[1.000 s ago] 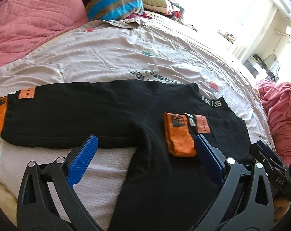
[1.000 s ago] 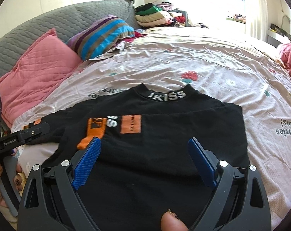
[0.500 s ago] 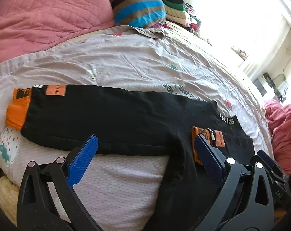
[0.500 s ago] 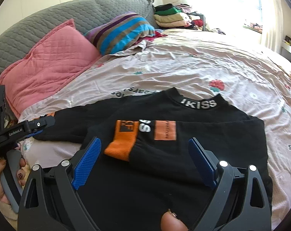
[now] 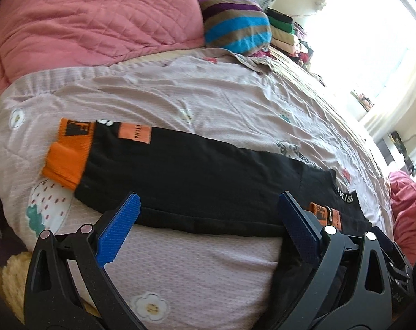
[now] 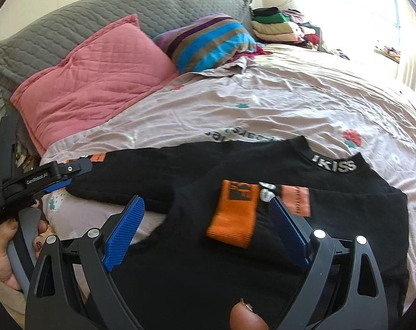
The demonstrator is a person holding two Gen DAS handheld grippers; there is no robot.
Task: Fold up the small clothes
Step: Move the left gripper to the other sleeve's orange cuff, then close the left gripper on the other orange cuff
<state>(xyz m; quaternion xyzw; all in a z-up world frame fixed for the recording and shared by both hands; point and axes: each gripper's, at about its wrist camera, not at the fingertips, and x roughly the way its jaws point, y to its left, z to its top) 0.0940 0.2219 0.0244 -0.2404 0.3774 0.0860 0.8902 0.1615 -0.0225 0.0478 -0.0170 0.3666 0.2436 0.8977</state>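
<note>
Black sweatshirt [image 6: 263, 247] was found spread flat on the near part of the floral bedsheet [image 6: 290, 104], collar lettering toward the far side, and one sleeve was already seen folded across the chest, its orange cuff [image 6: 234, 214] laid on the body panel! The other sleeve [image 5: 194, 176] was stretched out long to the left, ending in its own orange cuff [image 5: 67, 154] near the bed's left edge. Over the last second the left gripper [image 5: 208, 228] was swung leftward along that sleeve: a second ago the folded cuff was framed between its fingers, and now the outstretched sleeve's near hem was framed instead, with the far cuff brought well into sight. That shift was read as a sign that the second sleeve fold was next, and that the first fold had been left finished. Its blue pads were held wide apart, nothing pinched, hovering just at the sleeve's near edge. The right gripper [image 6: 208, 233] was likewise kept spread and empty over the garment's body, drawn a little nearer to the folded cuff than before. Behind it all, the pink pillow [image 6: 97, 77] and striped cushion [image 6: 208, 41] were left at the headboard.
</note>
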